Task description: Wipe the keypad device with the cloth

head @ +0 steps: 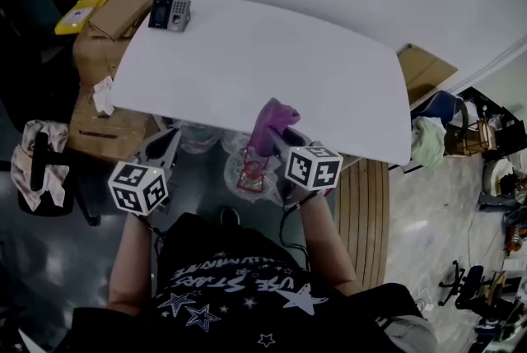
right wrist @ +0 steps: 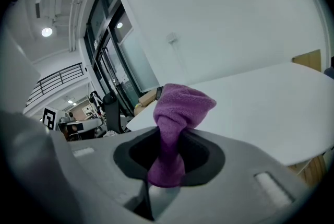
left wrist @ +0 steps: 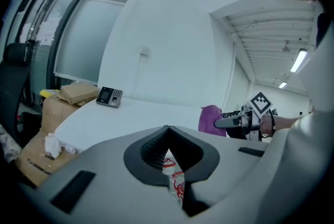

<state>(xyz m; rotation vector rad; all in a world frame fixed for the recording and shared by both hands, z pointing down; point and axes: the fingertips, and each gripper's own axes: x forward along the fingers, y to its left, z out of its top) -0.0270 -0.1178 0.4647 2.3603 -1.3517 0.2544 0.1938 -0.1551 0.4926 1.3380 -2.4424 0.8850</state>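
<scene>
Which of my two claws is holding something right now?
The right claw: it is shut on the purple cloth, which bunches up above its jaws. The left claw is shut with nothing between its jaws.

Cloth (right wrist: 178,108): plain purple. Table (head: 272,71): flat white, no pattern. Keypad device (head: 170,14): dark grey to black, with a lighter silver-grey keypad side. Left gripper (left wrist: 167,130) and right gripper (right wrist: 169,137): pale grey shells, black ribbed pads. Each cube carries black squares on white. Cardboard boxes (head: 111,22): brown. Yellow packet (head: 76,15) beside them has a white label. Plastic bag (head: 251,172): clear with red print. Rag (head: 33,155): pale beige. T-shirt (head: 239,285): black, with white stars and white lettering. Wooden slats (head: 363,211): tan, striped lengthwise.
</scene>
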